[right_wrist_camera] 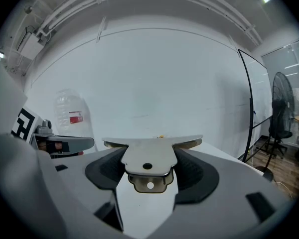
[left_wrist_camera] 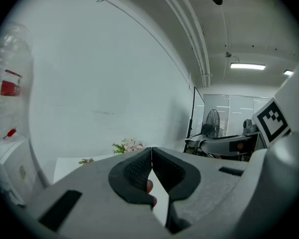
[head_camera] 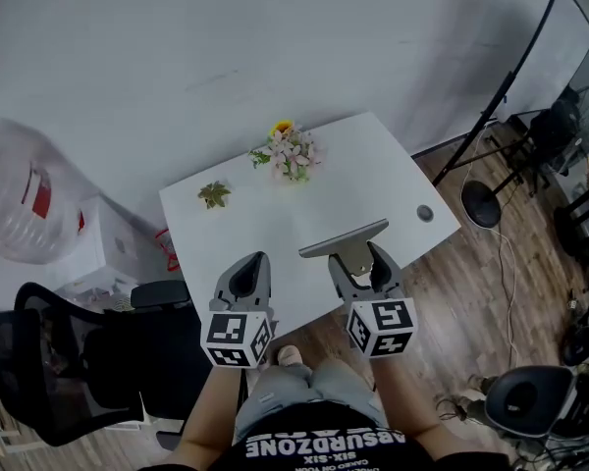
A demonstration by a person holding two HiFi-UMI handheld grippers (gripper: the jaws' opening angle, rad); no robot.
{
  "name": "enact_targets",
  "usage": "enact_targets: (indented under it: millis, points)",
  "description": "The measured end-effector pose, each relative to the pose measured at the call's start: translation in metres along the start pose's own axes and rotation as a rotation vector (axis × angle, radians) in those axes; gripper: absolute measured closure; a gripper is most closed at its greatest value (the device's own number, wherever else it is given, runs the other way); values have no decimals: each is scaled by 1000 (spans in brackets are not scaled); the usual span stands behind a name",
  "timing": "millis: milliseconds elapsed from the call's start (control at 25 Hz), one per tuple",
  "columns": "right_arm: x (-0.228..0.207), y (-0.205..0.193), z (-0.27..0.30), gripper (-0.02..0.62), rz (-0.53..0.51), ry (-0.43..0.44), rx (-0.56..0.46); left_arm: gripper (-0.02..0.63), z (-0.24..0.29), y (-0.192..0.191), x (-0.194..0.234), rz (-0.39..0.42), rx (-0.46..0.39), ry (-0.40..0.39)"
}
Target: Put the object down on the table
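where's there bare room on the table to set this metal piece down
Widest bare patch: the middle of the table, between the right tongs holding the metal piece and the flower bunch. The right side around the cable hole is free too. Far edge is busier: flowers and leaf sprig.

1. Your head camera is looking steeply down at the table (head_camera: 373, 165), with the left gripper (head_camera: 258, 259) and right gripper (head_camera: 355, 255) close beneath.
2. Your left gripper camera is peering low along its jaws, across the table, toward the flowers (left_wrist_camera: 128, 145).
3. Your right gripper camera is facing the white wall (right_wrist_camera: 154, 83), close behind the metal plate (right_wrist_camera: 148, 156).
4. All 3 views are sharing the water bottle (head_camera: 20, 204).
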State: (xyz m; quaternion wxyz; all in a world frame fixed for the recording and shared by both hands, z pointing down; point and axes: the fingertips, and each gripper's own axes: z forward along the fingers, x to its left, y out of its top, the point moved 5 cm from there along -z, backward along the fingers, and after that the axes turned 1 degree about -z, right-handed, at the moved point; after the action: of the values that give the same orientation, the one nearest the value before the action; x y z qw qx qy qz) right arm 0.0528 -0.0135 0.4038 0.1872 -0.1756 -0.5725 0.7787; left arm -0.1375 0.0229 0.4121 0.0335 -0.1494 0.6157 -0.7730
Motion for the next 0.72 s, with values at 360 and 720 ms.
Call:
enact_targets:
  millis: [360, 720]
  points:
    - [-2, 1, 4, 307, 5, -19, -4, 598, 0, -1, 12, -19, -6, 8]
    - [-25, -7, 20, 307, 36, -51, 15, 598, 20, -3, 16, -8, 13, -1]
